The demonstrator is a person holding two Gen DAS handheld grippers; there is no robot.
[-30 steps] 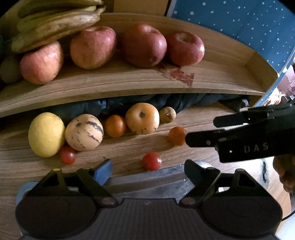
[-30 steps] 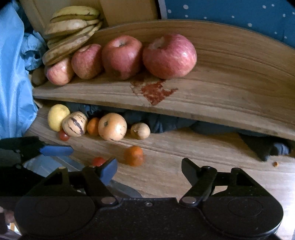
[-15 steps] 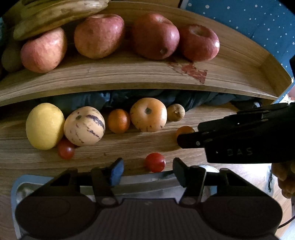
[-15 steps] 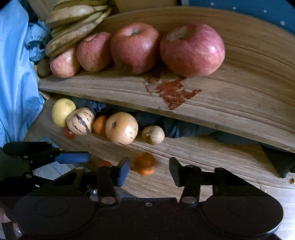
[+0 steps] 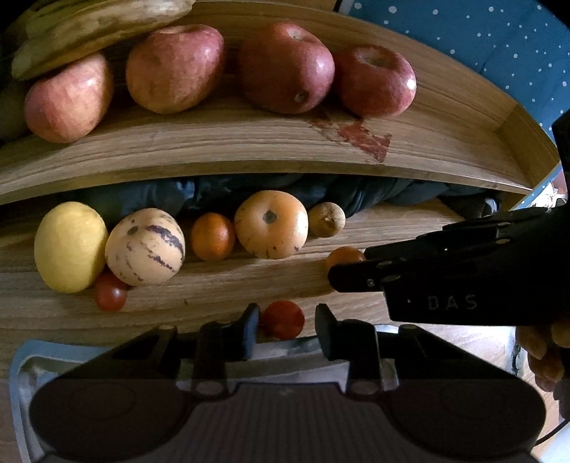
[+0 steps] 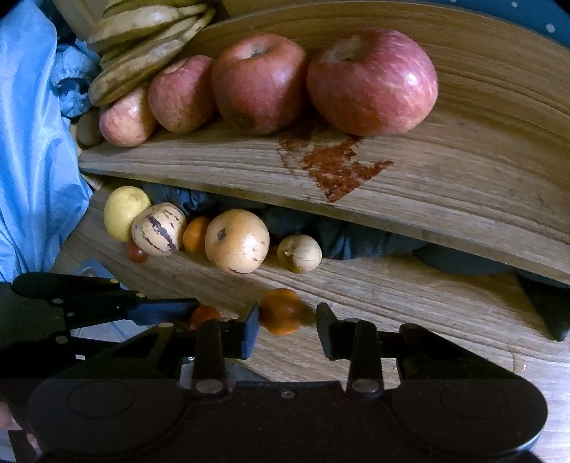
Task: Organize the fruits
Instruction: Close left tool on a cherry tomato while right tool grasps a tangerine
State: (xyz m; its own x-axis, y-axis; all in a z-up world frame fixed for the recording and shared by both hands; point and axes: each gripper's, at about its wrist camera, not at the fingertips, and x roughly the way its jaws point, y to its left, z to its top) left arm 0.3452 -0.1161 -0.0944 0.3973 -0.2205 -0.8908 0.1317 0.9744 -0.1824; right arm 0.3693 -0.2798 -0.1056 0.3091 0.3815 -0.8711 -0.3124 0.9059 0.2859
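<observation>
Left gripper (image 5: 285,329) is partly open around a cherry tomato (image 5: 283,318), not pinching yet; right gripper (image 6: 286,329) likewise brackets a small orange (image 6: 280,310). Both fruits sit on the wooden table (image 5: 221,285), so they could easily roll off if nudged.

you've got four red apples (image 5: 285,67) with pale streaks along the top of the frame, next to yellow-brown spotted bananas (image 5: 96,21) in the upper left. lower left there's a plain yellow fruit (image 5: 69,245), then a cream one with purple stripes (image 5: 144,245). your little tomato (image 5: 283,318) is red, the mandarin (image 6: 281,311) orange. dotted blue cloth (image 5: 481,42) sits upper right.
</observation>
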